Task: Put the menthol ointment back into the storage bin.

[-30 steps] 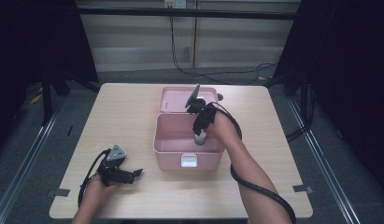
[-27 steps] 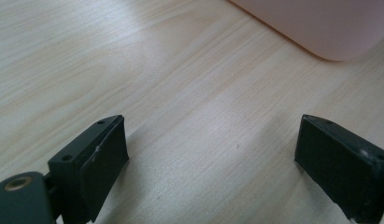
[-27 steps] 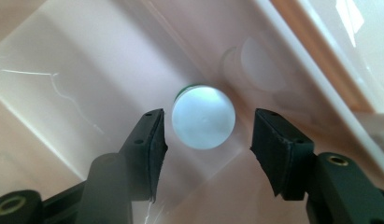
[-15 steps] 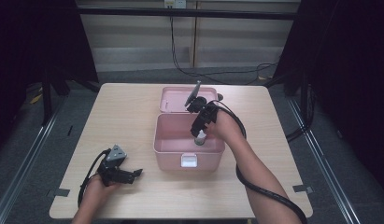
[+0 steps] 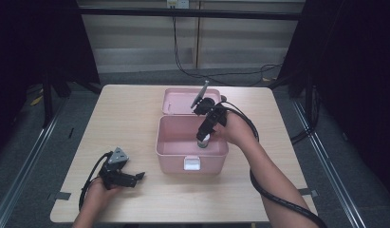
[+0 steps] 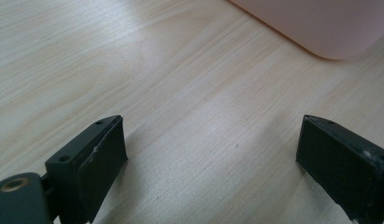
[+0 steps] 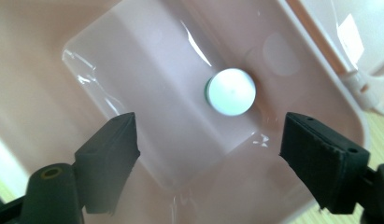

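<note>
Right tool [image 5: 202, 141] above open pink storage box [image 5: 176, 147], jaws just widened and released, white-capped bottle [image 7: 231, 91] upright inside, left tool [image 5: 135, 176] spread, empty, on worktop [image 5: 126, 118].

A small white-capped bottle [image 7: 231, 91] stands upright on the floor of the open pink box [image 5: 170, 150].

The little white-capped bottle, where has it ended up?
The white-capped bottle stands on the floor of the open pink box at the table's middle, directly below the right gripper, whose open jaws do not touch it.
</note>
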